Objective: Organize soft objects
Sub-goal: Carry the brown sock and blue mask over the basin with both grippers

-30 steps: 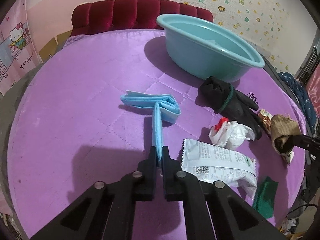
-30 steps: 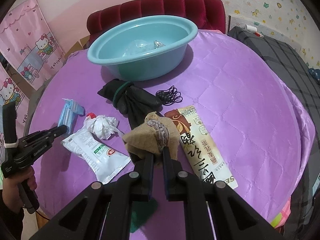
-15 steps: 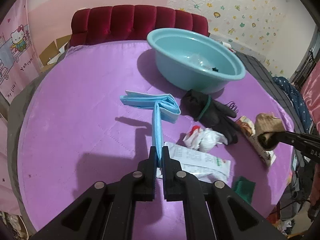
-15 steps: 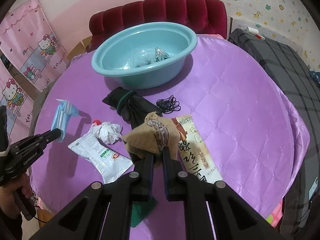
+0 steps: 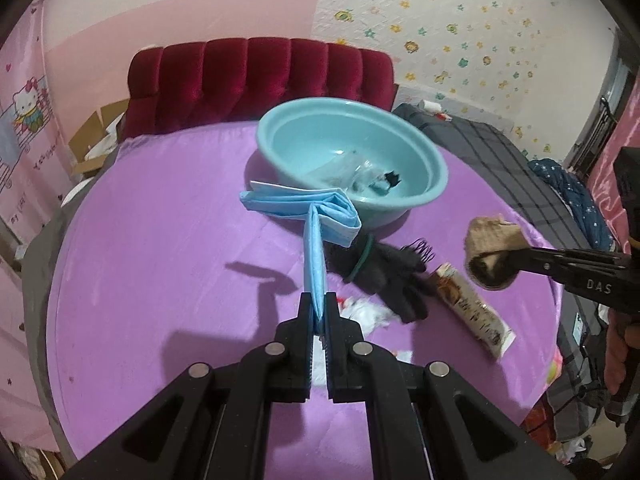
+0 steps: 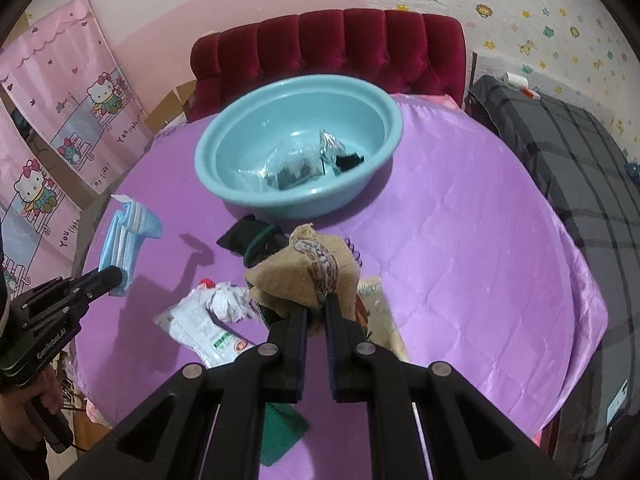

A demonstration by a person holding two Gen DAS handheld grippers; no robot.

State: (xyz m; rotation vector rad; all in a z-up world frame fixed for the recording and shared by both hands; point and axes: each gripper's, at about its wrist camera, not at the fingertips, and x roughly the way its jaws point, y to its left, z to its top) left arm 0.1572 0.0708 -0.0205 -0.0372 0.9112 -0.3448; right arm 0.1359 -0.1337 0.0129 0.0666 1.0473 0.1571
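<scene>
- The left gripper [image 5: 319,304] was squeezed shut on a blue face mask [image 5: 314,236]. The mask hung out past its tips, up off the purple bed cover [image 5: 168,248], with its folded part spread wide at the far end.
- The right gripper [image 6: 316,308] was squeezed shut too. It held a little brown burlap bag [image 6: 304,270] by its tied top, and the bag was lifted clear of the cover.
- A big teal basin [image 6: 298,152] sat farther out, ahead of both grippers. Some crinkly clear bags and a small black thing lay in its bottom.
- Just under and past the burlap bag lay a black glove [image 6: 252,240] with a green band. A black curly hair tie [image 5: 420,250] lay next to the glove.
- A white balled-up wrapper with a red bit [image 6: 226,298] lay down to the left of the right gripper's tips. A white snack packet [image 6: 204,330] lay touching it, nearer still.
- A long snack packet with a brown picture [image 5: 472,310] lay to the right of the left gripper, beneath the burlap bag.
- A green cloth [image 6: 282,432] peeked out under the right gripper's arms.
- A dark red headboard [image 6: 328,50] stood behind the basin.
- A person's hand [image 6: 24,404] held the left gripper's handle, far off to the left of the right gripper.
</scene>
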